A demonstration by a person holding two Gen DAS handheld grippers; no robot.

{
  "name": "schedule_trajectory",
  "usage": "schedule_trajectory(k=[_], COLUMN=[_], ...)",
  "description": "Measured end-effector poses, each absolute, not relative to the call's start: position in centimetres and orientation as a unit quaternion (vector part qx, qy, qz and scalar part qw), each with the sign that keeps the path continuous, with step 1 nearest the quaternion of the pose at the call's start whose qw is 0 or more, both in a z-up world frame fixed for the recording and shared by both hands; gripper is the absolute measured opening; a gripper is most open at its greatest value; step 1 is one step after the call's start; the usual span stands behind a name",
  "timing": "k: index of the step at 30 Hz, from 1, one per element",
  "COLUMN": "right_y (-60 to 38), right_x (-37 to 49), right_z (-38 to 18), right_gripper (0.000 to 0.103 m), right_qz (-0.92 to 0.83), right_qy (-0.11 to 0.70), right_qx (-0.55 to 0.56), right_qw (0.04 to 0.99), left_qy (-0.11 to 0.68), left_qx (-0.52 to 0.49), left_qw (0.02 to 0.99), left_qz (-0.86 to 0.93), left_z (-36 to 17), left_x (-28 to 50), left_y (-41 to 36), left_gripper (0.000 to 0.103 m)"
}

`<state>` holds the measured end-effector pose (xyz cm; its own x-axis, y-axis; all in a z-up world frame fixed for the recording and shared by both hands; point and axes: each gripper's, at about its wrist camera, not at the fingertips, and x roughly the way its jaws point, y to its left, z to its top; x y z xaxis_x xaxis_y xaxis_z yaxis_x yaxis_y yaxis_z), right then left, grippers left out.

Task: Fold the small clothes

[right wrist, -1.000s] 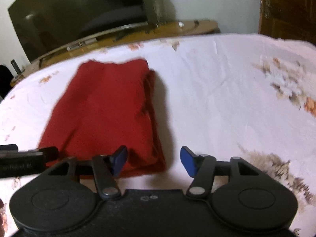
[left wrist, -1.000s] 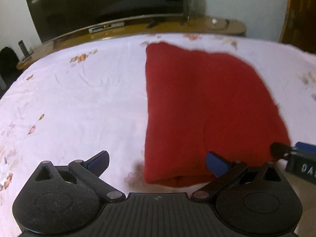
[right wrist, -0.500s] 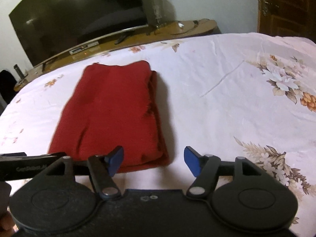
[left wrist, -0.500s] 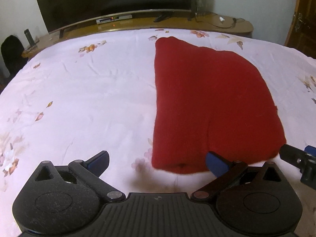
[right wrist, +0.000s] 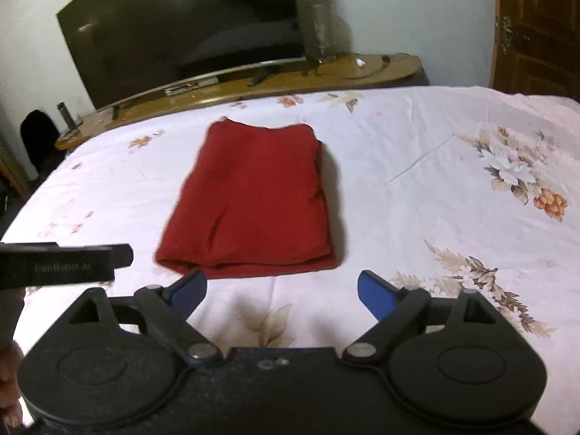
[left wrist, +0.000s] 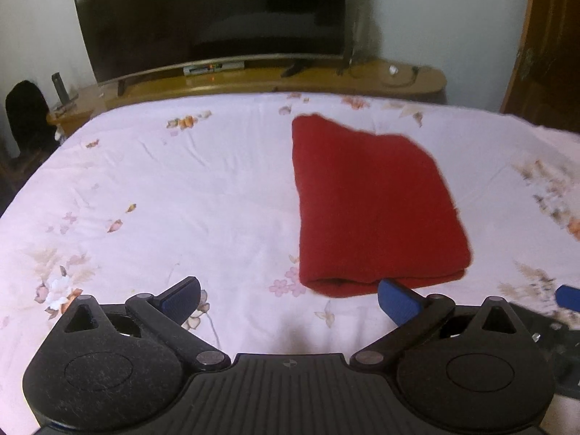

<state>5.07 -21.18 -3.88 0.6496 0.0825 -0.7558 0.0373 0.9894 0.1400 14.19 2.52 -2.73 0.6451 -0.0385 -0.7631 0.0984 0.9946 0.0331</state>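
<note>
A red garment (left wrist: 369, 203) lies folded into a long rectangle on the white floral bedsheet (left wrist: 181, 199). It also shows in the right wrist view (right wrist: 253, 199), with its layered edge on the right side. My left gripper (left wrist: 290, 299) is open and empty, just short of the garment's near edge. My right gripper (right wrist: 282, 290) is open and empty, also just short of the near edge. The left gripper's body (right wrist: 65, 262) shows at the left of the right wrist view.
A dark TV (left wrist: 210, 14) stands on a wooden console (left wrist: 253, 79) beyond the bed's far edge. A wooden door (right wrist: 540, 29) is at the right. The bedsheet's right part (right wrist: 471, 188) carries printed flowers.
Both grippers have pulled back and up from the garment. The red garment now looks smaller and farther, and lies flat, untouched.
</note>
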Motion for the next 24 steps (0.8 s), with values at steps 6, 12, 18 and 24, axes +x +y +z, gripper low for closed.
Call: schedule_trajectory(k=[6, 12, 18, 24], right_y=[-20.4, -19.9, -19.7, -20.1], right_x=[2.6, 1.0, 0.4, 0.3], right_z=[-0.6, 1.3, 1.7, 1.8], right_gripper=[0.095, 0.099, 0.1, 0.1], right_qz=[0.007, -0.029, -0.05, -0.064], right_qy=[0.394, 0.353, 0.332, 0.327], right_qx=[0.072, 0.062, 0.057, 0.061], right_qw=[0.916, 0.933, 0.94, 0.941], left_qy=[0.397, 0.391, 0.39, 0.392], left_qx=[0.039, 0.028, 0.028, 0.023], left_qw=[0.916, 0.919, 0.919, 0.918], left_qz=[-0.037, -0.042, -0.049, -0.051], left_z=[0.0, 1.0, 0.8, 1.0], left_x=[11.7, 10.0, 9.4, 9.2], left_y=[3.8, 4.9, 4.5, 4.3], left_gripper=[0.103, 0.103, 0.103, 0.103])
